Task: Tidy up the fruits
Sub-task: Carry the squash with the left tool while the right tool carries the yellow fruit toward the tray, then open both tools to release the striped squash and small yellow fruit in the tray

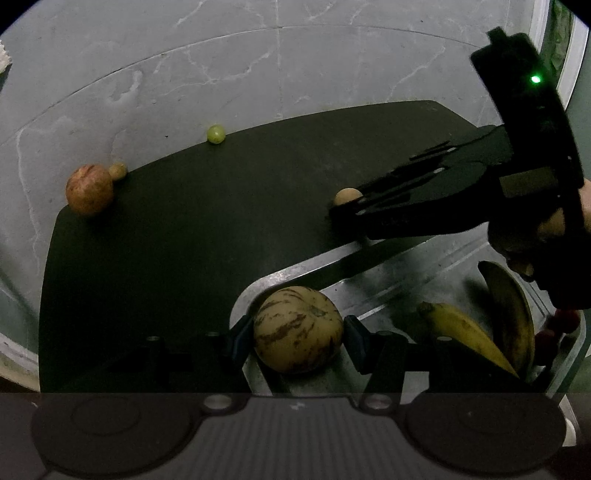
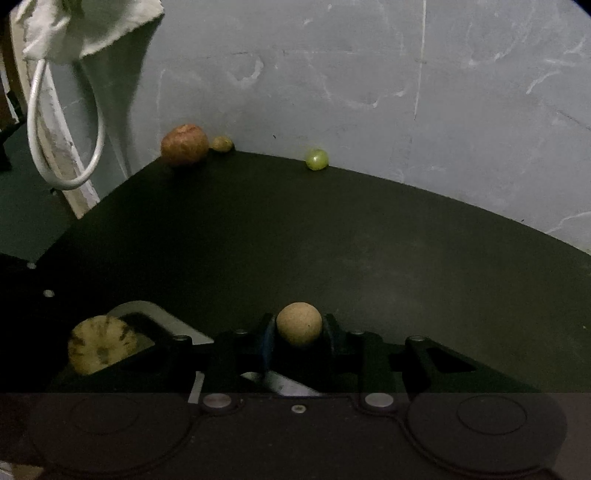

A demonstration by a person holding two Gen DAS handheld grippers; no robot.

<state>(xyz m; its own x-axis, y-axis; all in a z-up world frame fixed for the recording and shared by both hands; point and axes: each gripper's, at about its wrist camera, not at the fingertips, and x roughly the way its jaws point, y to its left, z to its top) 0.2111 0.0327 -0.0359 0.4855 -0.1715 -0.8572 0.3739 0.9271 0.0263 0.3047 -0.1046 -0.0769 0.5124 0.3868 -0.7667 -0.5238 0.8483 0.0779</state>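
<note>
My left gripper (image 1: 299, 332) is shut on a pale round fruit with brown stripes (image 1: 295, 328), held over the left end of a metal tray (image 1: 388, 273). In the right wrist view the same striped fruit (image 2: 98, 349) shows at the lower left. Just beyond the tray's far edge, my right gripper (image 2: 299, 328) is shut on a small tan round fruit (image 2: 298, 323), close over the black table (image 2: 332, 240). The left wrist view shows the right gripper (image 1: 351, 210) reaching in from the right, with the tan fruit (image 1: 347, 195) at its tip.
Two bananas (image 1: 465, 336) and some red fruits (image 1: 561, 325) lie in the tray's right part. At the table's far edge sit a reddish apple (image 1: 89, 189), a small tan fruit (image 1: 118, 171) and a green grape (image 1: 216, 133). A white cloth with a cable (image 2: 74, 29) hangs at left.
</note>
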